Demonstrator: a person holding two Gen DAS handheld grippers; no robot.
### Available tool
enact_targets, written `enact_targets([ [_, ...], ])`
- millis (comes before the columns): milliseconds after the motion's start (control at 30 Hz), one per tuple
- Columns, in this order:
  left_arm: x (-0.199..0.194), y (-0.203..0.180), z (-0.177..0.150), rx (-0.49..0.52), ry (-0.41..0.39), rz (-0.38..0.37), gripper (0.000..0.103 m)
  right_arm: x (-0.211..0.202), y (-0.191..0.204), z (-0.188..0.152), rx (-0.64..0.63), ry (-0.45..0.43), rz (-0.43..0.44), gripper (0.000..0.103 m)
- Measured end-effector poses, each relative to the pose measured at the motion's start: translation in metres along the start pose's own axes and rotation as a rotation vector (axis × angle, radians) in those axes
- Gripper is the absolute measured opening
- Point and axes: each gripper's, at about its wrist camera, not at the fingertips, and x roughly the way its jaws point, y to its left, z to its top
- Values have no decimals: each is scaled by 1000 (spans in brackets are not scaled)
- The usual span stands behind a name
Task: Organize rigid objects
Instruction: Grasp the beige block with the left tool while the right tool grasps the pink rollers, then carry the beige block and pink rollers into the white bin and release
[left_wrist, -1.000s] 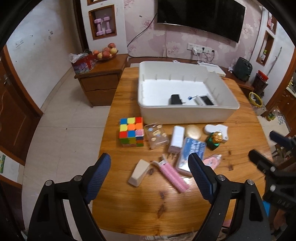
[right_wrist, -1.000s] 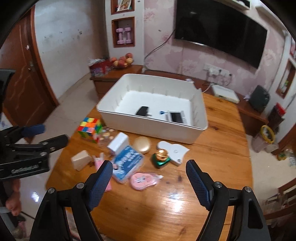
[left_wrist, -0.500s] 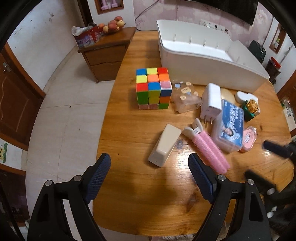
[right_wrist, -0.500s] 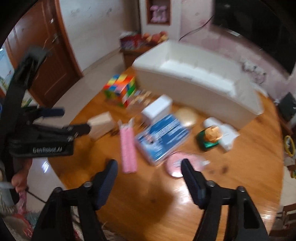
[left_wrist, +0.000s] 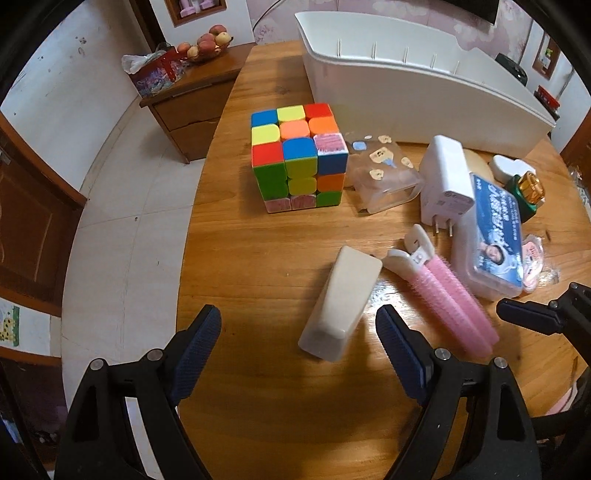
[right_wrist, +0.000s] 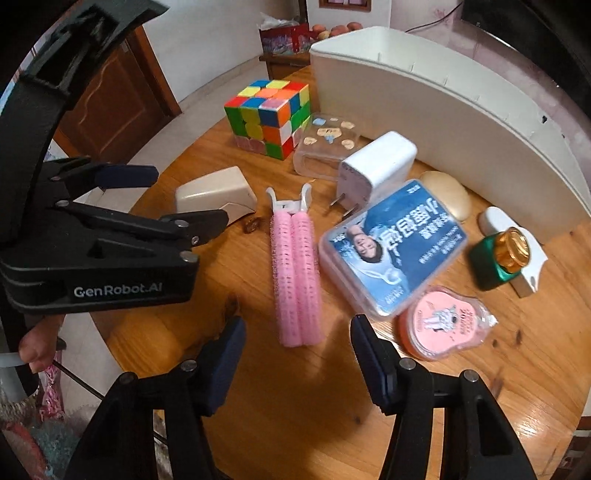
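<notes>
On the wooden table (left_wrist: 258, 258) lie a cream stapler (left_wrist: 341, 302) (right_wrist: 218, 194), a pink hair-roller clip (left_wrist: 450, 291) (right_wrist: 295, 273), a colour cube (left_wrist: 297, 155) (right_wrist: 269, 114), a white charger (left_wrist: 445, 181) (right_wrist: 376, 166), a blue-labelled clear box (left_wrist: 493, 240) (right_wrist: 391, 247), a pink round case (right_wrist: 441, 323) and a green gold-capped bottle (right_wrist: 502, 262). My left gripper (left_wrist: 299, 350) is open, low over the table, its fingers either side of the stapler's near end. My right gripper (right_wrist: 297, 363) is open just before the pink clip's near end.
A large white bin (left_wrist: 406, 85) (right_wrist: 443, 99) stands at the back of the table. A clear stickered case (left_wrist: 384, 177), a tan oval case (right_wrist: 447, 199) and a white holder (right_wrist: 517, 236) lie before it. A side cabinet with fruit (left_wrist: 192, 85) stands left of the table.
Both grippers have come down and forward toward the objects. The left one now frames the stapler; the right one has closed in on the pink clip. Both stay open.
</notes>
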Motion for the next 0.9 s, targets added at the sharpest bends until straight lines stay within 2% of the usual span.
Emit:
enact_targets([
  [100, 6, 1, 2, -1, 12, -8, 87, 9, 3, 4, -11, 10, -4, 53],
  [233, 13, 3, 6, 0, 28, -25, 86, 17, 9, 8, -32, 1, -24, 51],
  [300, 16, 4, 8, -3, 35, -45, 78, 19, 11, 9, -43, -5, -29, 51],
  [367, 20, 6, 10, -7, 47, -77, 67, 21, 14, 9, -63, -13, -44, 49],
  [433, 19, 6, 10, -2, 28, -81, 60, 22, 16, 8, -71, -24, -45, 44],
  [500, 17, 4, 10, 13, 16, -91, 50, 23, 17, 9, -71, -37, -41, 28],
  [533, 15, 3, 10, 19, 10, -92, 35, 23, 17, 9, -71, -41, -35, 27],
  [567, 15, 2, 11, 23, 8, -96, 28, 28, 18, 12, -71, -42, -36, 26],
  [733, 12, -4, 10, 30, 28, -95, 28, 22, 18, 6, -79, -51, -24, 26],
  [900, -9, -2, 6, -5, 6, -138, 28, -2, 18, -3, -94, -129, -40, 26],
])
